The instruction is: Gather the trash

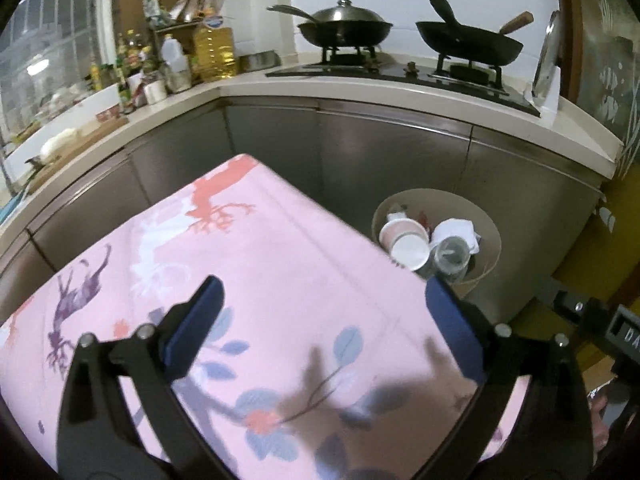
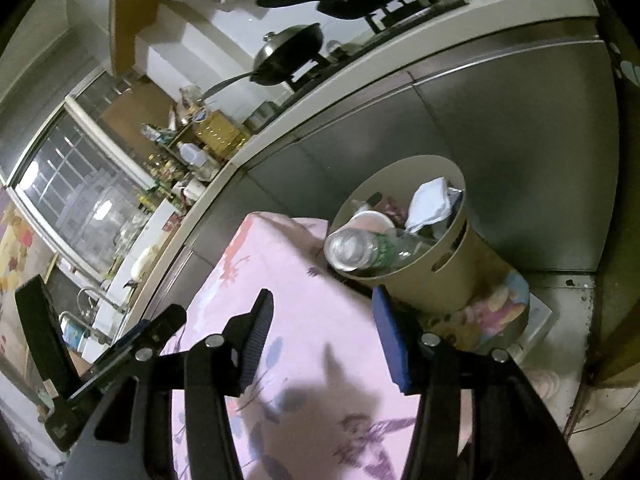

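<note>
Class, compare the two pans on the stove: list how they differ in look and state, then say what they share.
The left pan wears a domed metal lid; the right pan is uncovered. The left pan has a long metal handle; the right pan has a black handle, and a wooden handle sticks out of it. Both are dark, round-bottomed and sit on burner stands of the same stove.

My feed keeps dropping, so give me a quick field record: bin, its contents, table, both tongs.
bin: beige round bin on the floor past the table's far edge, in front of the grey cabinets
contents: clear plastic bottle lying at the rim, pink paper cup, crumpled white paper
table: pink printed cloth, no trash visible on the part in view
left tongs: open, nothing between the pads
right tongs: open, nothing between the pads
stove: two dark pans on the burners
</note>
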